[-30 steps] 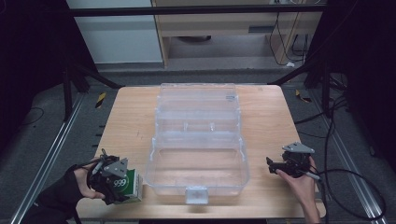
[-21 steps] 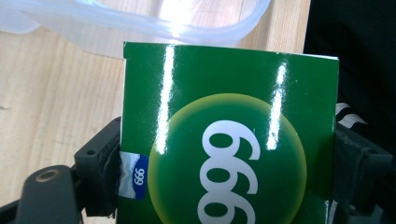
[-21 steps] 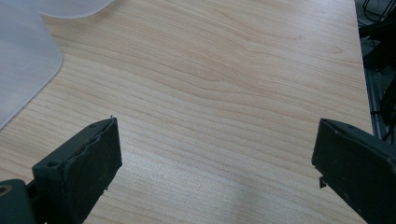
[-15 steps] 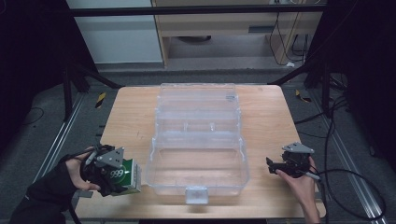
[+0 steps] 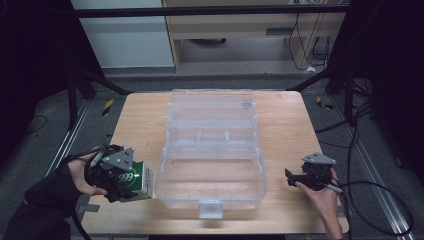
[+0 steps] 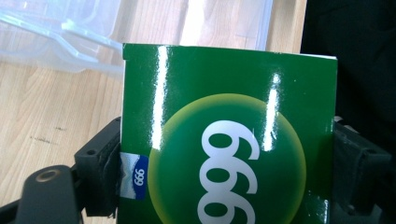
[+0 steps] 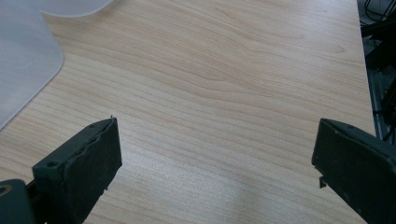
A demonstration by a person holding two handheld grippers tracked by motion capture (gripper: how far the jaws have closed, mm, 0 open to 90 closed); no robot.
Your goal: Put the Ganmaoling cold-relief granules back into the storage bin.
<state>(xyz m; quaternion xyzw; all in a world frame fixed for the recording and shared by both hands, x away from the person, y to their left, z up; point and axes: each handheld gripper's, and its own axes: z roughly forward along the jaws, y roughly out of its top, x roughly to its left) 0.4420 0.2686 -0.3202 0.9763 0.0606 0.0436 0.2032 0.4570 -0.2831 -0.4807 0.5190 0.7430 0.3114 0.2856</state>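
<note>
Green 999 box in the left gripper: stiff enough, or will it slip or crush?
The green box is probably thin card: flat faces, sharp edges, so it may dent under hard squeezing. Its glossy surface shows glare streaks, so it could be a bit slippery. The left gripper spans its width with both pads on its sides, which likely holds.

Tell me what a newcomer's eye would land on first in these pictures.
First, the big clear plastic box standing open in the middle of the wooden table. Next, the shiny green carton with white numerals, clamped between the fingers of the left gripper just off the box's left side. The right gripper sits near the table's right edge, its fingers spread wide over bare wood.
</note>
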